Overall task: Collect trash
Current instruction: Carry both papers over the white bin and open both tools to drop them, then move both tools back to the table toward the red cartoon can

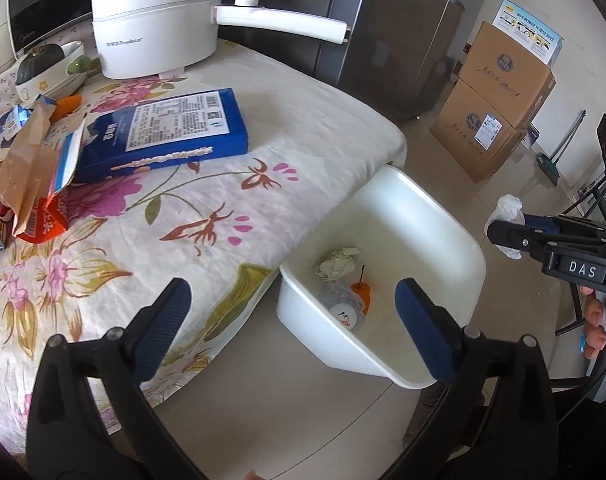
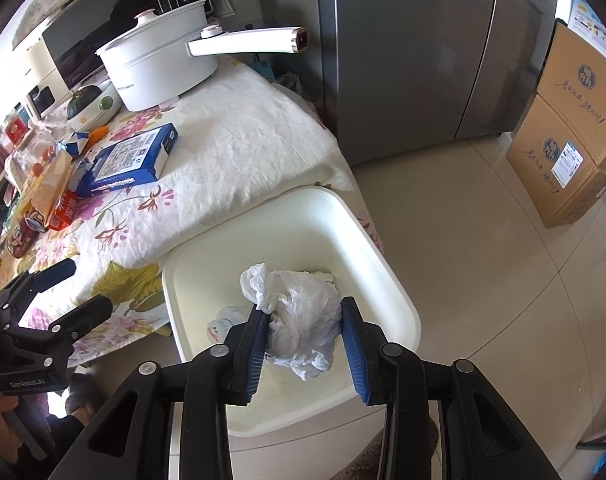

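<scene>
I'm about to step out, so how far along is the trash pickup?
Done: a crumpled paper ball and a clear plastic bottle lie in the white plastic bin. In hand: the right gripper has a white crumpled plastic bag between its jaws above the bin. Left: the blue cardboard box and torn wrappers remain on the table.

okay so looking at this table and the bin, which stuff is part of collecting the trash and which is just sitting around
Trash job:
bin
crumpled bag between the right gripper pads
paper wad, bottle and orange scrap in the bin
torn wrappers, probably next
left gripper, open

Lying about:
pot
blue box
squash bowl
cartons
</scene>
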